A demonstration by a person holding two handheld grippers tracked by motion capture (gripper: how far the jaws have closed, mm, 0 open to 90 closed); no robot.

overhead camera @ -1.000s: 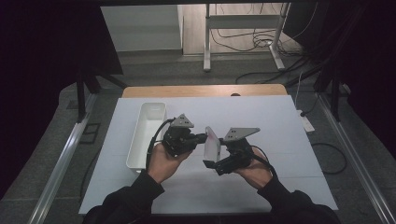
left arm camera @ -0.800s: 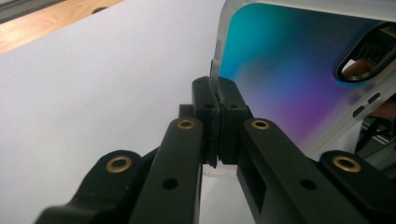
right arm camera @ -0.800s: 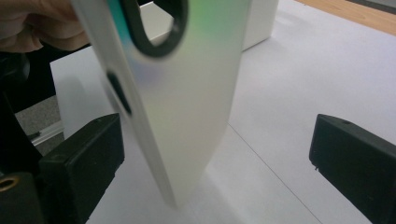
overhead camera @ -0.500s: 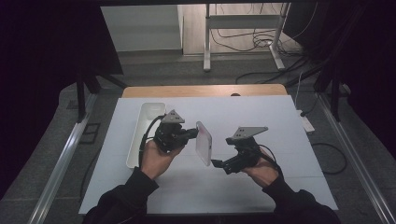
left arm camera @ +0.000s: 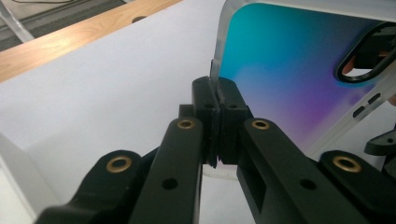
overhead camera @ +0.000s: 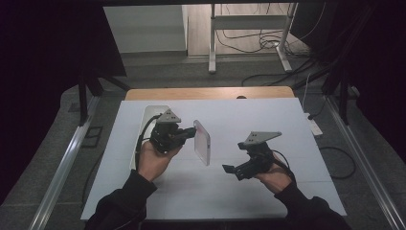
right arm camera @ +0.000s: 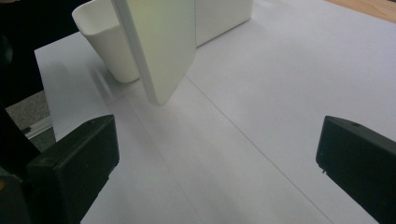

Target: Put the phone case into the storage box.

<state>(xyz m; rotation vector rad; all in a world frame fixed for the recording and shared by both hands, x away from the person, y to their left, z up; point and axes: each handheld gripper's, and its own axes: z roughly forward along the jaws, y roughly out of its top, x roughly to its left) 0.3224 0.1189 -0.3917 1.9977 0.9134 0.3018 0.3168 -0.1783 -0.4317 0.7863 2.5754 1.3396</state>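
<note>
A clear phone case (overhead camera: 202, 142) with a blue-to-purple inner face (left arm camera: 289, 60) hangs upright above the white table. My left gripper (overhead camera: 190, 134) is shut on its edge, the pads pinching the rim (left arm camera: 218, 102). In the left gripper view a camera cut-out shows at the case's upper right. My right gripper (overhead camera: 233, 171) stands apart to the right of the case, lower and nearer the person, with its jaws wide open and nothing between them (right arm camera: 217, 158). In the right gripper view the case's pale outer side (right arm camera: 161, 42) hangs ahead of those jaws.
A white rectangular tray (overhead camera: 148, 115) sits on the table's left, behind the left hand, and its rounded corner (right arm camera: 112, 42) stands beyond the case. A white sheet (overhead camera: 268, 120) covers the table, with a wooden strip (overhead camera: 210, 93) along the far edge.
The right gripper has drawn away from the case, to the right and toward the person. The left gripper has shifted slightly left with the case, which has turned more upright.
</note>
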